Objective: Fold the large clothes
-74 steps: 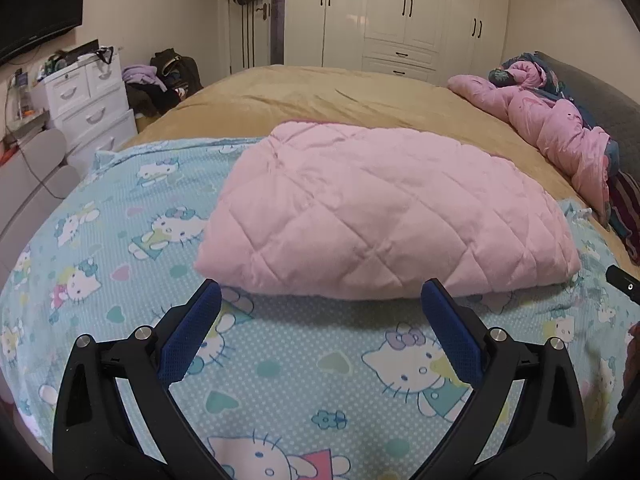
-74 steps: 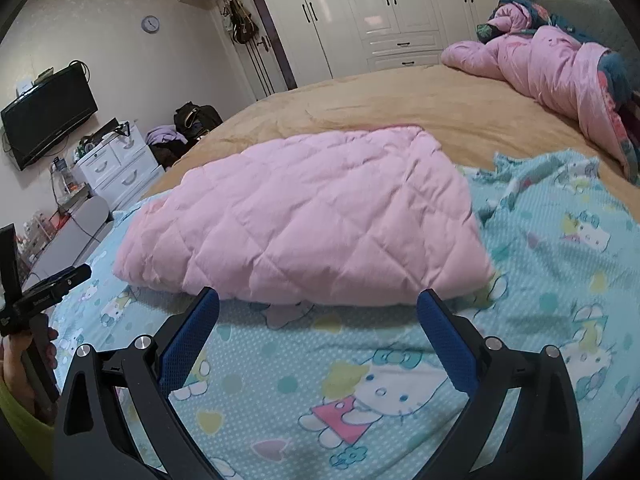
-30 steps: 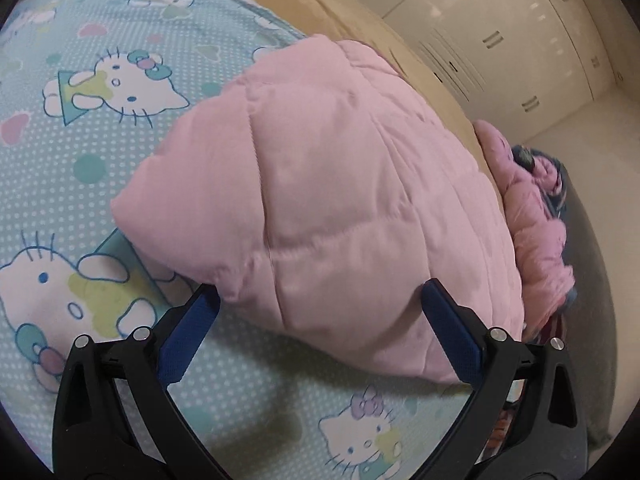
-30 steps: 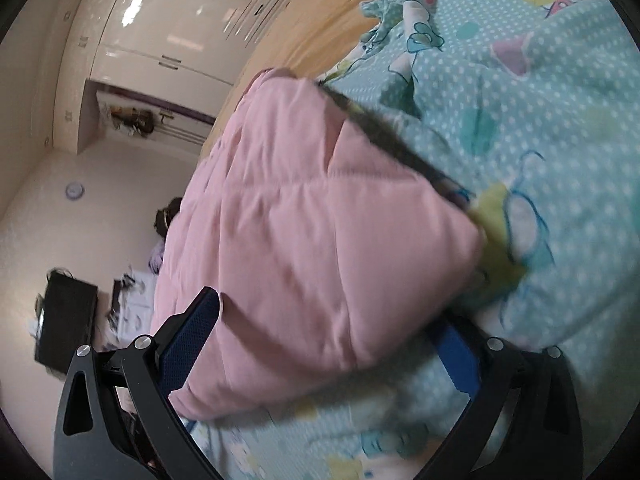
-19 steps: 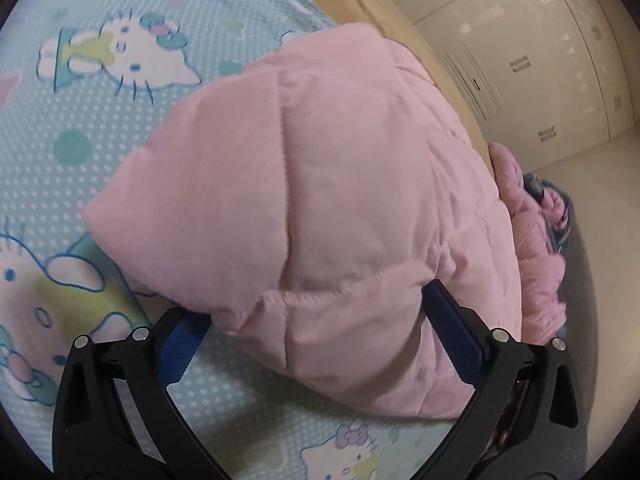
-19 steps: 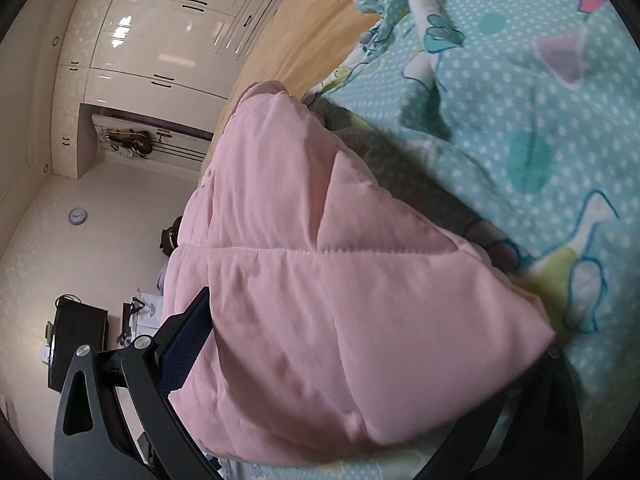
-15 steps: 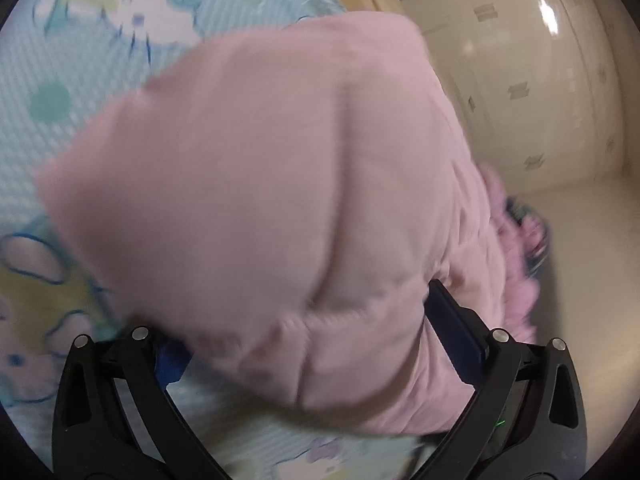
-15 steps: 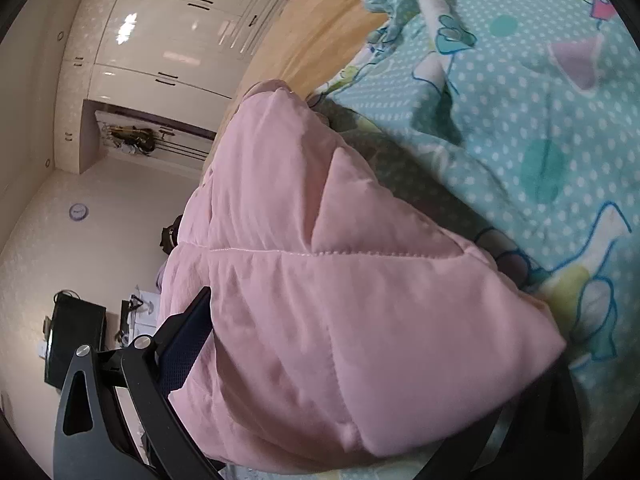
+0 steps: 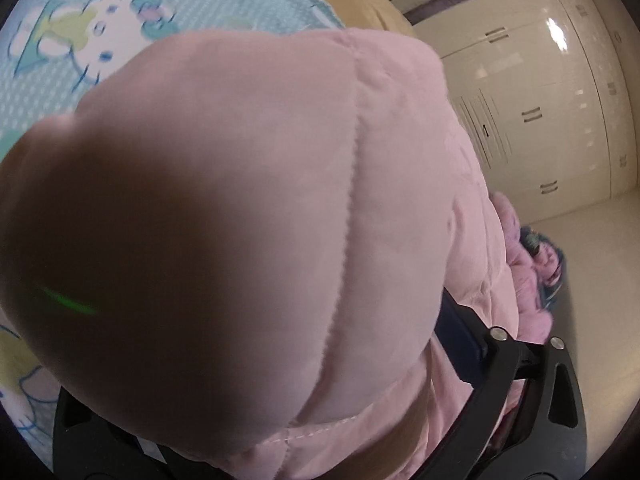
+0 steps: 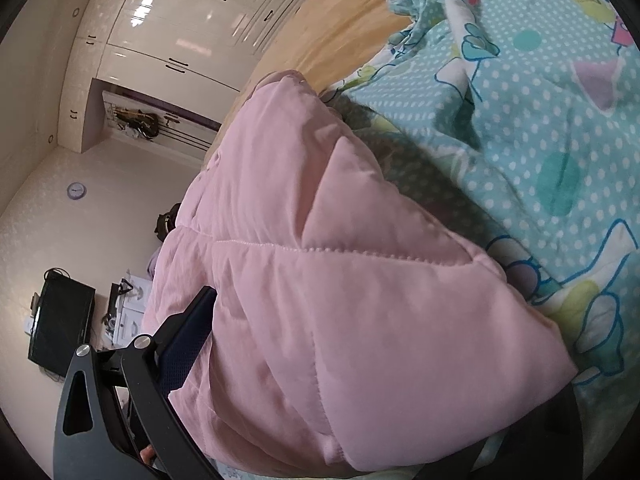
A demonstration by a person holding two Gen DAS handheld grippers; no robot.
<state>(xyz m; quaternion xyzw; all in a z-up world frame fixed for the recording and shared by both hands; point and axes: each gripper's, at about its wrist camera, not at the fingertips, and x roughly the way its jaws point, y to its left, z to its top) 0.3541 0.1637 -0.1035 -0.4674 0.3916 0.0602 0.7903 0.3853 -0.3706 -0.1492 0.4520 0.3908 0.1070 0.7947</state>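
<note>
Both grippers have been pushed onto opposite ends of the folded pink quilted coat point(image 10: 340, 280) on the bed, left gripper point(image 9: 280, 420) closing around it, right gripper point(image 10: 360, 420) straddling, clamping unclear, lift likely next.

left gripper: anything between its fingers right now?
Yes: a corner of the folded pink quilted garment fills the gap of the left gripper, whose fingers are closing. Left wrist view shows it; only one blue finger is visible.
</note>
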